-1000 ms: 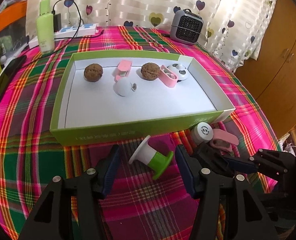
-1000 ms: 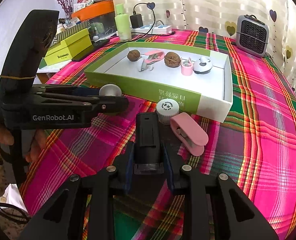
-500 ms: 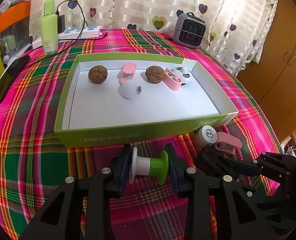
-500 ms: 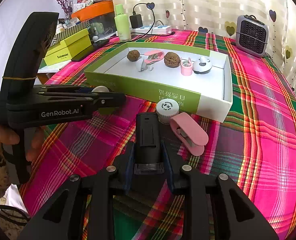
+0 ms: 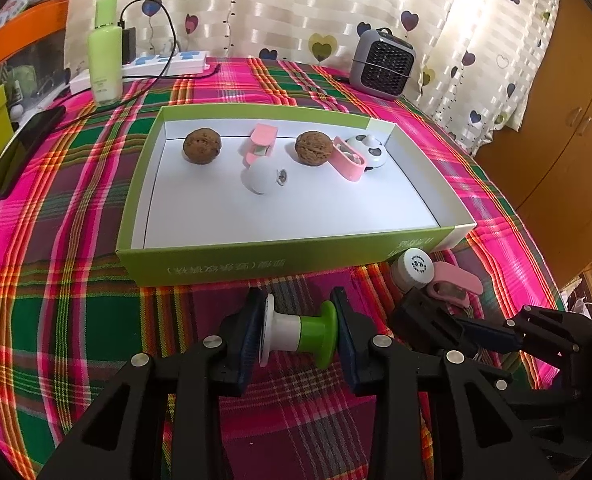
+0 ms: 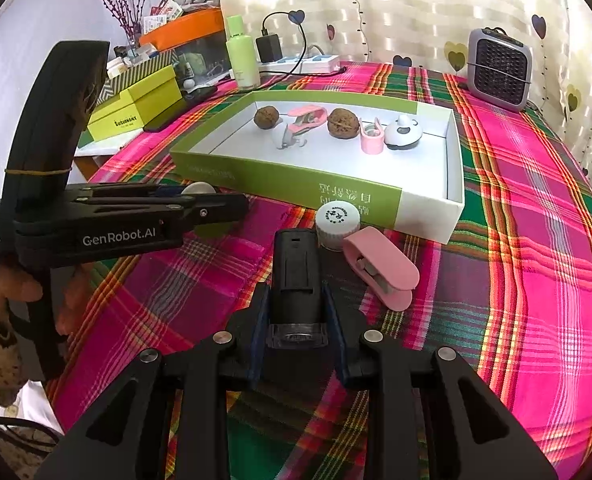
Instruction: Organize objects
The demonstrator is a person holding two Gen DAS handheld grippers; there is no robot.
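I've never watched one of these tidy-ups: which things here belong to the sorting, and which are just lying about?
In the job:
- tray, holding walnuts and small gadgets
- spool in the left gripper
- black device in the right gripper
- cap, pink clip

Lying about:
- heater
- bottle
- power strip
- phone

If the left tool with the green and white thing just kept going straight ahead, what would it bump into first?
Probably the near wall of the green box. The left tool, shut on the green and white spool, points straight at it. If held high enough, it might pass over.
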